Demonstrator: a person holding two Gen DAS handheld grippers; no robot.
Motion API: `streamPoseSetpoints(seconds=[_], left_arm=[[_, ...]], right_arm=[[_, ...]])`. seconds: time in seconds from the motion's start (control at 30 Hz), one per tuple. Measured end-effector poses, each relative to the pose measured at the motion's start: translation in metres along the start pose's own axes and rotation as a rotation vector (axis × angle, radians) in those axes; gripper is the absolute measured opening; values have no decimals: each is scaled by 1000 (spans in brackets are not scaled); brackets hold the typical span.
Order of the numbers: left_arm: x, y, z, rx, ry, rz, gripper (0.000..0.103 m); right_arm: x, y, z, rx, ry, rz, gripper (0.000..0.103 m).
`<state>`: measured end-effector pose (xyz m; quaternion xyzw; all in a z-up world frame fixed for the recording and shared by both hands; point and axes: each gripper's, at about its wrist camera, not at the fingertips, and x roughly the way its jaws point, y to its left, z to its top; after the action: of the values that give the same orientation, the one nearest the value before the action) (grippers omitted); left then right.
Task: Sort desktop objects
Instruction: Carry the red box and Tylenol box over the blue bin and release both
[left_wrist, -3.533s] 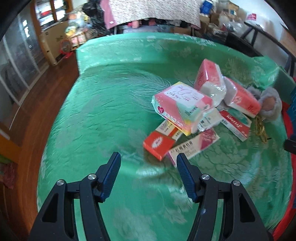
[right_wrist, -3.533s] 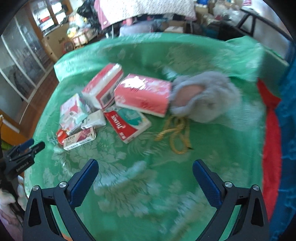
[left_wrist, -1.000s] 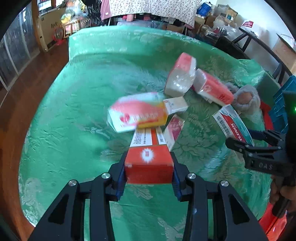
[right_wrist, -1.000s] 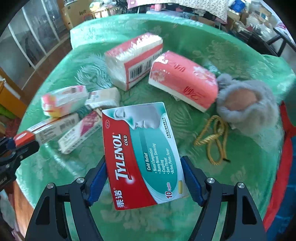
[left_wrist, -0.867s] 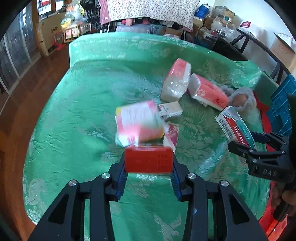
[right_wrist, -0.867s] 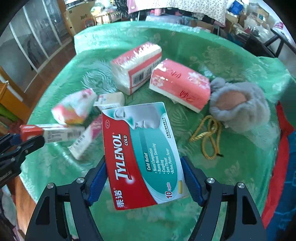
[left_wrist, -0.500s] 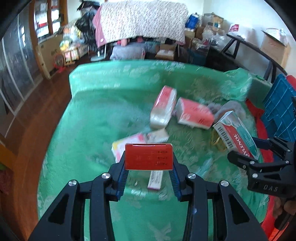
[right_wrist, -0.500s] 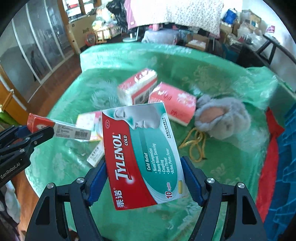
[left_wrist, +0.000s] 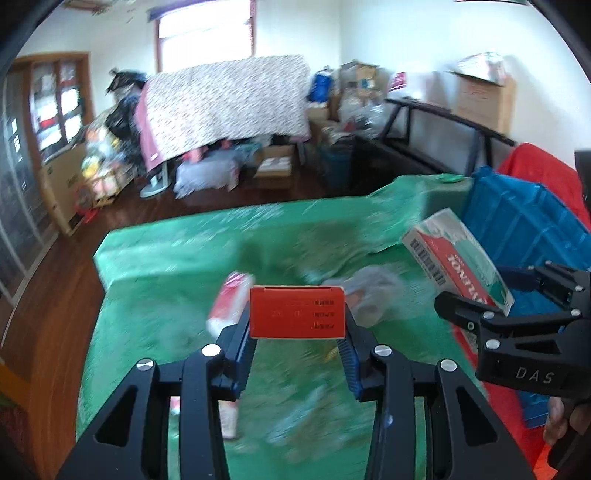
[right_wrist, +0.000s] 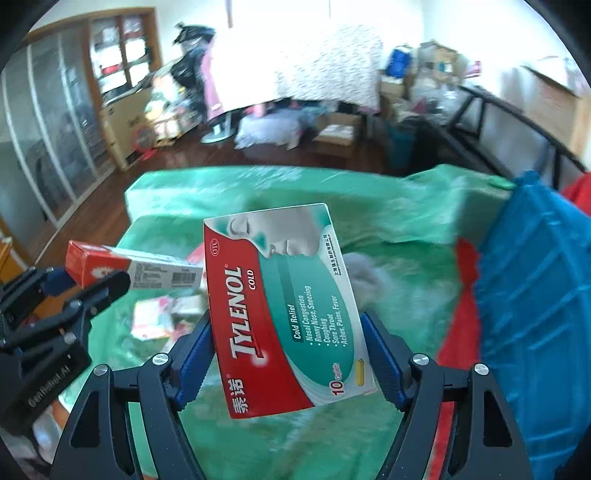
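While both grippers hang above it, the green patterned cloth (left_wrist: 159, 266) spreads below and ahead of them, blurred in both views. A blue plastic crate (right_wrist: 535, 295) stands to the right of the right gripper (right_wrist: 288, 354), beyond a red cloth (right_wrist: 458, 332) at the green cloth's right edge. The right gripper is clamped on a Tylenol Cold box (right_wrist: 284, 306), pads on the box's two long edges, printed face toward the camera, tilted slightly; in the left wrist view the same box (left_wrist: 458, 262) sits up and to the right of the left gripper (left_wrist: 297, 354), in front of the crate. A grey furry item (left_wrist: 373, 291) lies on the cloth just ahead of the left gripper, partly hidden. A red-and-white tissue pack (left_wrist: 231, 302) lies ahead and slightly left of it, blurred. The left gripper is clenched on a small red-ended carton (left_wrist: 297, 312), red end flap facing the camera; in the right wrist view this carton (right_wrist: 129, 269) appears long, white-sided with a barcode, held up and to the left of the right gripper.
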<state>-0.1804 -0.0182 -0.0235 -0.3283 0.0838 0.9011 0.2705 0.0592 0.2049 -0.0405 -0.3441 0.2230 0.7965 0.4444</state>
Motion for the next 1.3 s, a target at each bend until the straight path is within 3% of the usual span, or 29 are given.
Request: streamPoseSetpoints(seconds=[0.43,0.73,1.03,1.3], left_arm=[[-55,-241,83,205,-155,-255,40],[-75,-399,90,347,-164,-418,40],[-74,-467,47,465,-84,-457,40],[-64,-473,35,487,-45,-433,43]], right_arm=[[-171,-194,-10,203,-166,-261,76],[-256,-314,-56,350,-164,-450,76],[-273,-353,-98,384,-116,-484,76],[-255,-358,-107,351,-84,-535,77]])
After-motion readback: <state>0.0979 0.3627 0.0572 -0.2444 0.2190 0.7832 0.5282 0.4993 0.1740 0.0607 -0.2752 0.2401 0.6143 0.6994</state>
